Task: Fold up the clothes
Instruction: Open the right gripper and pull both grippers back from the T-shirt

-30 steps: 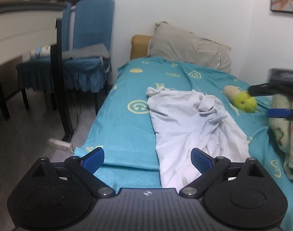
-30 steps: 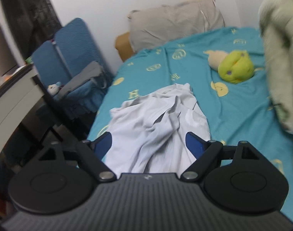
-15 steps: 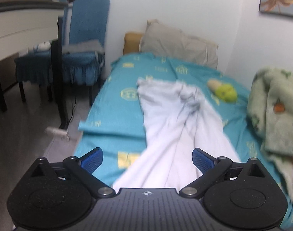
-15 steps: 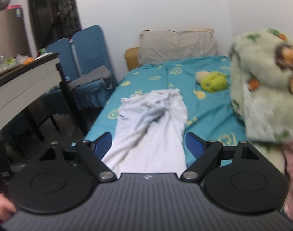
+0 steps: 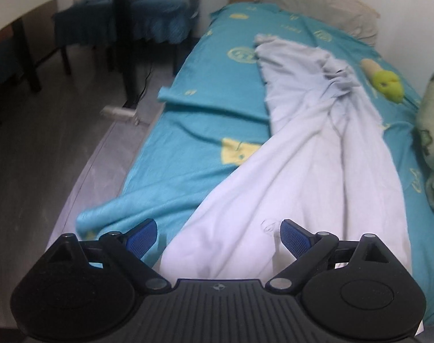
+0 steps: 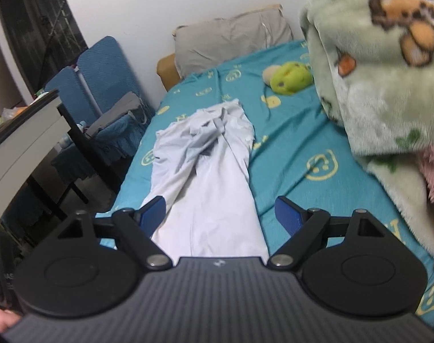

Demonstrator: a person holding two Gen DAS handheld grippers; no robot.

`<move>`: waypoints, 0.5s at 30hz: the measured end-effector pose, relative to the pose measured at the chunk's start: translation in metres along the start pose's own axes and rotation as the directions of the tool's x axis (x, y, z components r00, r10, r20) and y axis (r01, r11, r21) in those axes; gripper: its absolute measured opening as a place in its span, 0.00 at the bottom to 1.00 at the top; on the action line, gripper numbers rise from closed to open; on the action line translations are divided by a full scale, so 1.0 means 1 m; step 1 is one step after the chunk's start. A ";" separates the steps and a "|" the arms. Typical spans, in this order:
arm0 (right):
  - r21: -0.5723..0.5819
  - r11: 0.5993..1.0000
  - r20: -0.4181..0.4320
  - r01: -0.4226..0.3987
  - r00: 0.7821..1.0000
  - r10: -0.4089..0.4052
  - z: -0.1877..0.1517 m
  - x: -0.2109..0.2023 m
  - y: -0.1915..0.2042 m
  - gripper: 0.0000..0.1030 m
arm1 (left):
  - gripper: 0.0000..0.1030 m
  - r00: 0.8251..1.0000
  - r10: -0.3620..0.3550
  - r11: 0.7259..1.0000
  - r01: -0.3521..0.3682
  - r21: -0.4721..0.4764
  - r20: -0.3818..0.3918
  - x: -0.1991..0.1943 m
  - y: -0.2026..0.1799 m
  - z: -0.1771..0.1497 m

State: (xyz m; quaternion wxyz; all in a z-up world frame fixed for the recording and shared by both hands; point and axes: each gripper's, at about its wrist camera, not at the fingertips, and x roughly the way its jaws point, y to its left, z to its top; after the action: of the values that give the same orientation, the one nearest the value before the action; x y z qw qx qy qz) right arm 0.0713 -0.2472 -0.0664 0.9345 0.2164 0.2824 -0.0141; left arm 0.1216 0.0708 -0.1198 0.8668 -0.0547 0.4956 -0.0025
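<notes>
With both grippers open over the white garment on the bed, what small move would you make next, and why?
Probably lower the left gripper and close on the near hem of the white garment. Both grippers are open and hold nothing, the right gripper too. The garment lies lengthwise on the bed, bunched at its far end, so it likely needs pulling flat before any fold.

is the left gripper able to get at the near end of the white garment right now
Probably yes: the left gripper is open, and the white garment runs up between its fingers on the teal bedsheet, with nothing lying over that near end.
</notes>
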 end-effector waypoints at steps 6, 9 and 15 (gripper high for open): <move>0.043 0.999 -0.039 -0.009 0.999 0.010 0.001 0.008 -0.008 0.83 | 0.88 0.994 -0.015 0.998 0.008 -0.061 -0.106 0.003 0.016 0.004; 0.059 0.998 -0.055 -0.013 0.998 0.017 0.002 0.012 -0.010 0.83 | 0.85 0.986 -0.041 0.991 0.019 -0.134 -0.164 0.005 0.031 0.007; 0.070 0.997 -0.100 -0.025 0.994 0.032 0.002 0.024 -0.010 0.83 | 0.79 0.978 0.016 0.961 -0.073 -0.268 -0.210 -0.004 0.052 -0.001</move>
State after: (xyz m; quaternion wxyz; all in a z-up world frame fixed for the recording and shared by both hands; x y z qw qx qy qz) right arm 0.0908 -0.2543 -0.0819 0.9112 0.2528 0.3254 0.0005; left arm 0.1165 0.1221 -0.1222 0.7949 -0.1621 0.5792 0.0801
